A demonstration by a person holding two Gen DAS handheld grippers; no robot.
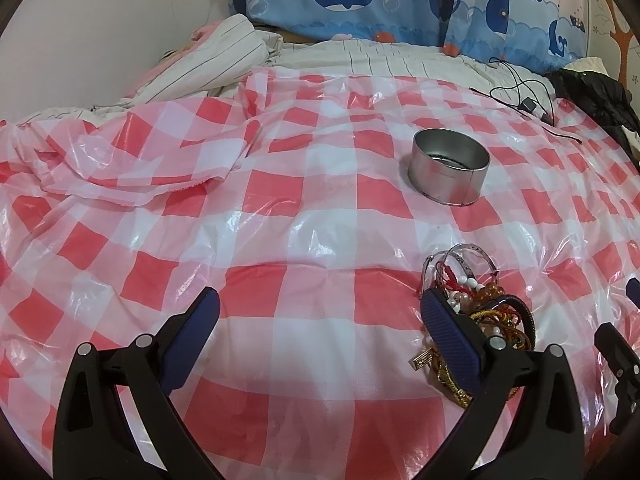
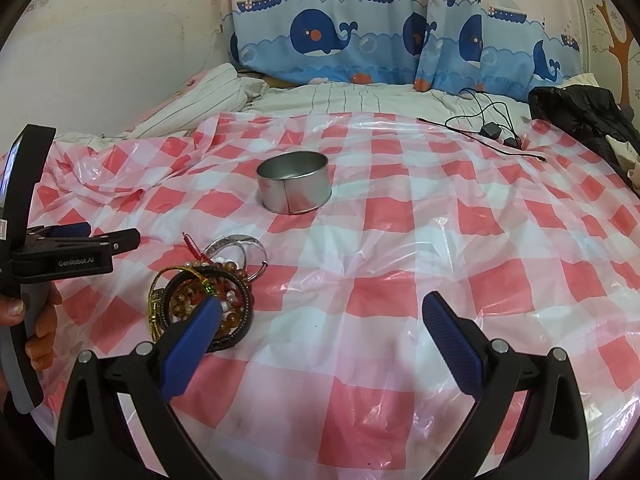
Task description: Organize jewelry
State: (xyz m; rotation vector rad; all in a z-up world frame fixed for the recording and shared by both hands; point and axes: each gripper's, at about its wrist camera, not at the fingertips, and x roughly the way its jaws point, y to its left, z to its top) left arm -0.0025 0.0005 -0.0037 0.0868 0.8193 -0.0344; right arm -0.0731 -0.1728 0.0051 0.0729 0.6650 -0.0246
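A bed is covered with a red and white checked plastic sheet (image 2: pixel 360 240). A pile of jewelry (image 2: pixel 208 292) lies on the sheet, with bead bracelets, gold cords and silver bangles all tangled up. A round silver tin (image 2: pixel 294 188) stands open on the sheet, at about 1 o'clock from the pile and apart from it. The left gripper (image 1: pixel 320 320) has its jaws wide open, and its right finger is just beside the pile. The right gripper (image 2: pixel 322 320) has its jaws wide open too, with nothing in them. Its left finger is in front of the pile. A hand (image 2: pixel 40 332) holds the left gripper's handle. Whale curtains (image 2: pixel 340 40) hang at 12 o'clock.
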